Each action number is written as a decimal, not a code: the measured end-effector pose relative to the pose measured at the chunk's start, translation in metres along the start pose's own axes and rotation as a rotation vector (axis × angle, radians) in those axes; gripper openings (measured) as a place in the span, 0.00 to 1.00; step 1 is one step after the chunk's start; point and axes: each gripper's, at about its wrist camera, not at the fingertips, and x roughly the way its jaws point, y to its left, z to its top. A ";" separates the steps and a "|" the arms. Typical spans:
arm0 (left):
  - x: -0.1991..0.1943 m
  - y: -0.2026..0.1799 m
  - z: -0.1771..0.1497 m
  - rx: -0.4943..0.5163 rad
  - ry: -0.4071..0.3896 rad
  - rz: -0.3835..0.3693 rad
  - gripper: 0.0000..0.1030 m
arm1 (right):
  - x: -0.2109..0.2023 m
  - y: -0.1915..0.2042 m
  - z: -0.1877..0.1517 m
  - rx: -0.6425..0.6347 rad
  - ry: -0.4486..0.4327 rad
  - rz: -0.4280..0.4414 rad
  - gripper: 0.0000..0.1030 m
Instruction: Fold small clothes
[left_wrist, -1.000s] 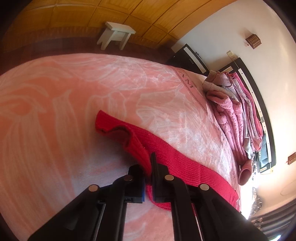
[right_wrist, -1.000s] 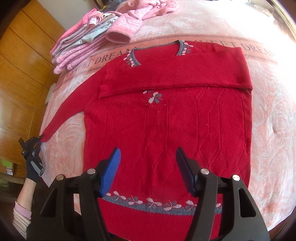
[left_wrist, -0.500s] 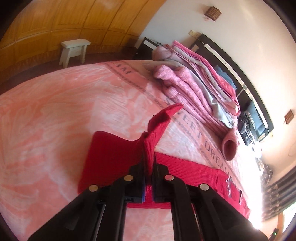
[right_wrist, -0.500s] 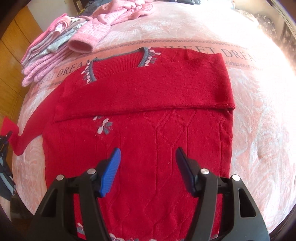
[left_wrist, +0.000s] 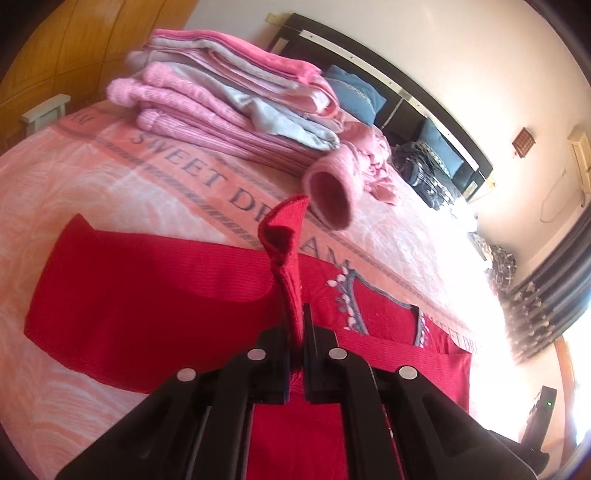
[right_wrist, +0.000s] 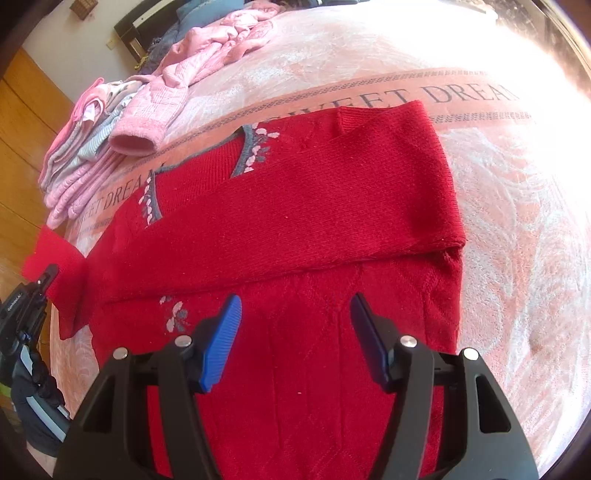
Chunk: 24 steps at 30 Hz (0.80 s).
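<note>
Red knitted sweater (right_wrist: 295, 229) spread on the bed's pink "SWEET DREAM" blanket (right_wrist: 498, 166).

My left fingers (left_wrist: 295, 334) pinched its raised sleeve cuff (left_wrist: 284, 236); my right fingers (right_wrist: 295, 332) hovered wide apart, empty, above it. Folded pink and grey clothes (left_wrist: 229, 99) were stacked beside a black headboard (left_wrist: 406, 96), wood-panelled wall (left_wrist: 74, 48) behind.

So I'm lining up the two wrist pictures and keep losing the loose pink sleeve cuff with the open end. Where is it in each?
Left wrist view: the pink cuff lies just above centre, its open end facing the camera, right behind the raised red sleeve.
Right wrist view: the pink cuff sits upper left, beside the folded pile.
Shared landmark: the sweater's grey neckline.
</note>
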 end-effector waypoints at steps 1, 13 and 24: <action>0.005 -0.013 -0.005 0.017 0.007 -0.012 0.04 | 0.000 -0.006 0.000 0.006 -0.001 -0.002 0.59; 0.061 -0.117 -0.063 0.111 0.105 -0.110 0.04 | -0.004 -0.073 -0.003 0.123 0.010 0.055 0.59; 0.089 -0.149 -0.108 0.250 0.322 -0.232 0.19 | -0.013 -0.082 0.000 0.139 -0.002 0.092 0.59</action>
